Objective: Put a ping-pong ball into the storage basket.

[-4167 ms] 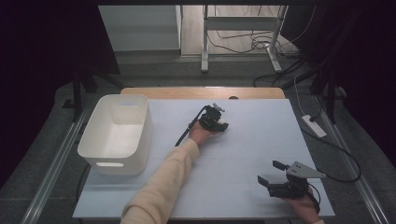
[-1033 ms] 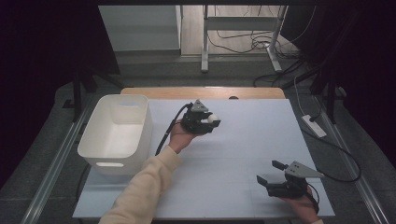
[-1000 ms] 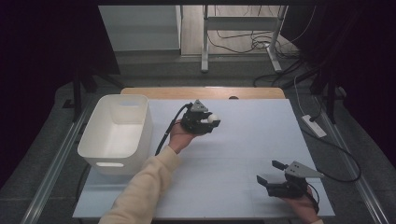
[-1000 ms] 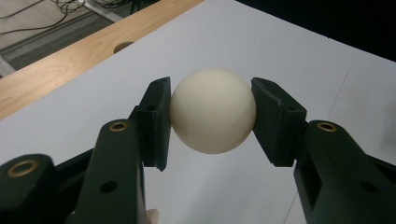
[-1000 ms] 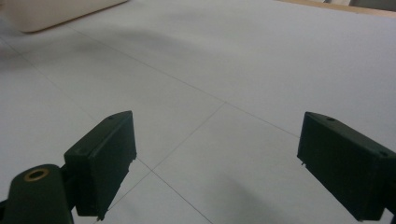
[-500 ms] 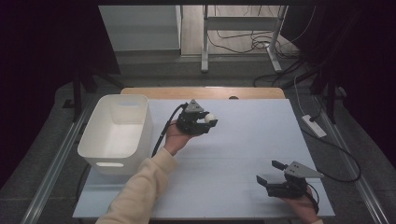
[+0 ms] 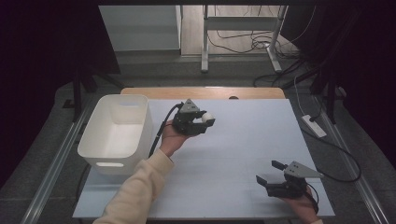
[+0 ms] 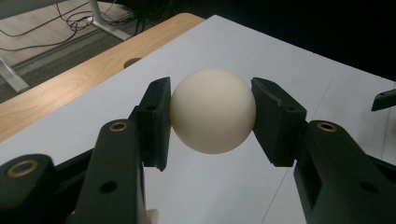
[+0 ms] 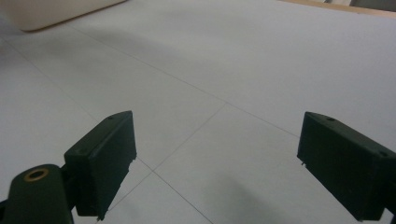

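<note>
The ball (image 8: 213, 111) is pinched between the two pads of the left tool (image 7: 204, 122), up above the surface (image 7: 243, 140) beside the white bin (image 7: 116, 133) (round and smooth, so it might slip out and roll away), while the right tool (image 7: 268, 171) rests spread open.

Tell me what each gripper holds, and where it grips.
Left gripper clamps a smooth cream ball across its middle. Right gripper holds nothing.

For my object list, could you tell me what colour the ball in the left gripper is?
Plain cream white, no pattern; the ball shows best in the left gripper view.
</note>
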